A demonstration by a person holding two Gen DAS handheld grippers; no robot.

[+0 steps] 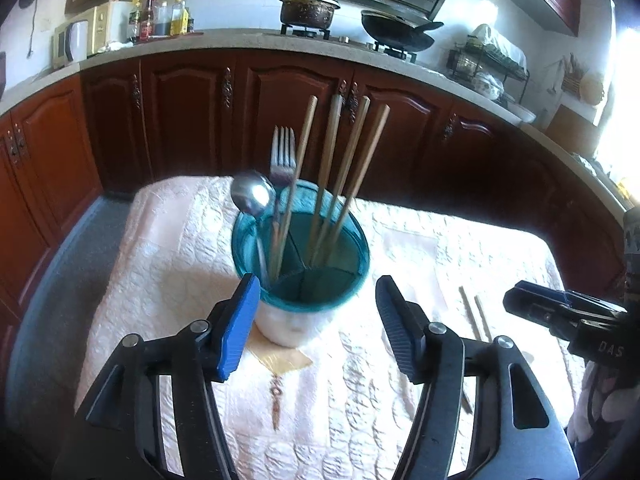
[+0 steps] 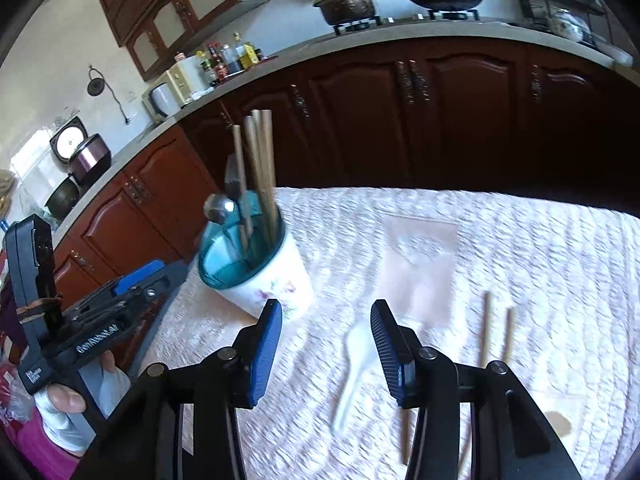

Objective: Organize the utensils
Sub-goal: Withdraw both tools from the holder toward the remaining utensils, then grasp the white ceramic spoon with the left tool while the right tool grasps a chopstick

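A white utensil holder with a teal divided rim (image 1: pixel 304 280) stands on the quilted table. It holds a metal spoon (image 1: pixel 252 196), a fork (image 1: pixel 282 156) and several wooden chopsticks (image 1: pixel 352 172). My left gripper (image 1: pixel 316 316) is open and empty, just in front of the holder. The holder also shows in the right wrist view (image 2: pixel 256 268). My right gripper (image 2: pixel 325 340) is open and empty above a white plastic spoon (image 2: pixel 354 364) lying on the cloth. Two loose chopsticks (image 2: pixel 496 332) lie to its right; they also show in the left wrist view (image 1: pixel 476 316).
The table wears a pale quilted cloth (image 1: pixel 172 264). Dark wooden cabinets (image 1: pixel 192 112) and a counter with pots and bottles stand behind it. The right gripper's body (image 1: pixel 568 316) shows at the right edge of the left wrist view.
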